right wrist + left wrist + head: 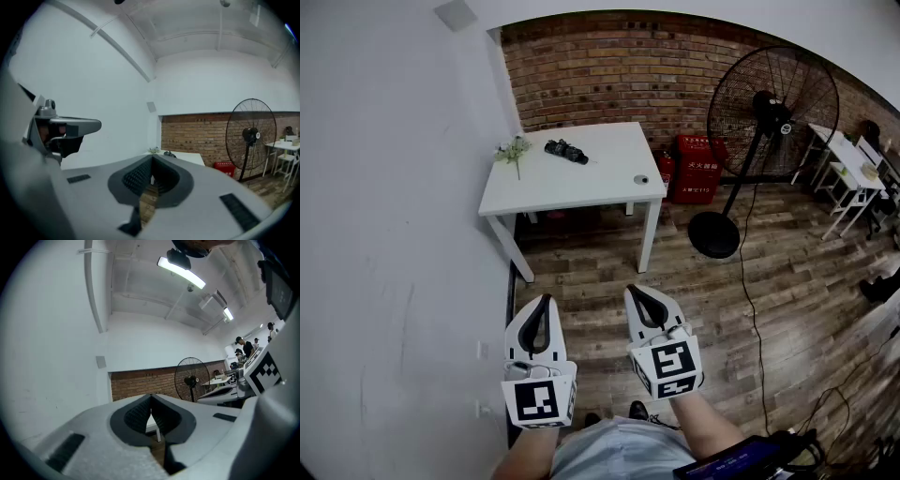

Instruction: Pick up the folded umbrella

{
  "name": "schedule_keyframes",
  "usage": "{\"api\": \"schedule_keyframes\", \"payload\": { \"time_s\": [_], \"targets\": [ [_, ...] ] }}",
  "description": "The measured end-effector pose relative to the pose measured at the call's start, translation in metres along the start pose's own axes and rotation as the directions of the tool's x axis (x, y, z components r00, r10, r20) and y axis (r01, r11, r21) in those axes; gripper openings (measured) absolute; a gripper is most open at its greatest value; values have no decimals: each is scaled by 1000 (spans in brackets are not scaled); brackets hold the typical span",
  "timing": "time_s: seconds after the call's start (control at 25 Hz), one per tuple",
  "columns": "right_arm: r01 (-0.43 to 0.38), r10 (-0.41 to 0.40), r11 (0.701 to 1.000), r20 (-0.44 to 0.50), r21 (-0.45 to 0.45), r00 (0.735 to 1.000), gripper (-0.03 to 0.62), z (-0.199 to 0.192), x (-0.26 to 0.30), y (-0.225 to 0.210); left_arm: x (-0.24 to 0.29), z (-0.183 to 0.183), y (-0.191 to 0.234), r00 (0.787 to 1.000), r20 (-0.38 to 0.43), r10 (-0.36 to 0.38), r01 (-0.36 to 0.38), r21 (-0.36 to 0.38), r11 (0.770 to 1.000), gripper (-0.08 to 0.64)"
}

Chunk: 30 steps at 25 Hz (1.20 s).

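Black folded umbrella [565,150] looks light, stiff-cored; I'd clamp its middle. My left gripper [546,302] and right gripper [632,292] sit closed, empty.

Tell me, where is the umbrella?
In the head view, the umbrella lies on the white table, near its back edge by the brick wall, just right of the flowers.

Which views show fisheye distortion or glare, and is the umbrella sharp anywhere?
Head view: strong barrel distortion, brick wall bows; folded umbrella on white table small but sharp. Left gripper view: ceiling light blown out, black vignette at the corners. Right gripper view: even light, no glare, near foreground soft, same vignette.
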State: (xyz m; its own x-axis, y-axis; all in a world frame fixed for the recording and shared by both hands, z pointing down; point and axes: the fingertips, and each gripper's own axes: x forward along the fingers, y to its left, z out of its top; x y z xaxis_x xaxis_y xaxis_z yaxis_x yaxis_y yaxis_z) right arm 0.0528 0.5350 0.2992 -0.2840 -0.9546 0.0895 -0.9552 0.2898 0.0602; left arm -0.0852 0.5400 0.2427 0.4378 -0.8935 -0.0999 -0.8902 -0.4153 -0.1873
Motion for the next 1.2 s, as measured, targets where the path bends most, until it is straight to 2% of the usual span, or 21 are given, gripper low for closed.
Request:
{"api": "schedule_keyframes", "payload": {
  "time_s": [0.48,0.52,0.56,0.6,0.68,0.72,0.96,1.2],
  "targets": [
    [-31,31,999,38,19,999,8,1,-16,-20,6,2,-28,1000,-9,1,-1,4,1000,6],
    [-47,46,999,34,25,998,94,-1,-17,-23,7,1,-31,1000,-13,6,-6,5,1000,6],
    [-63,62,998,28,31,998,237,-4,-17,-26,8,1,-34,1000,-18,12,-12,6,1000,6],
    [-73,72,997,24,33,997,286,-6,-18,-29,9,0,-38,1000,-23,18,-18,8,1000,6],
    [-83,82,996,25,24,996,339,-10,-19,-36,10,-3,-46,999,-32,28,-28,13,1000,6],
    [-87,87,996,27,19,996,357,-11,-19,-39,11,-4,-49,999,-36,32,-32,16,999,6],
    [-97,96,995,32,8,995,364,-14,-15,-54,14,-12,-57,996,-57,62,-61,21,998,6],
    [-93,94,996,23,-4,995,368,-15,14,-61,29,-24,-37,994,-64,85,-84,16,996,6]
  ]
}}
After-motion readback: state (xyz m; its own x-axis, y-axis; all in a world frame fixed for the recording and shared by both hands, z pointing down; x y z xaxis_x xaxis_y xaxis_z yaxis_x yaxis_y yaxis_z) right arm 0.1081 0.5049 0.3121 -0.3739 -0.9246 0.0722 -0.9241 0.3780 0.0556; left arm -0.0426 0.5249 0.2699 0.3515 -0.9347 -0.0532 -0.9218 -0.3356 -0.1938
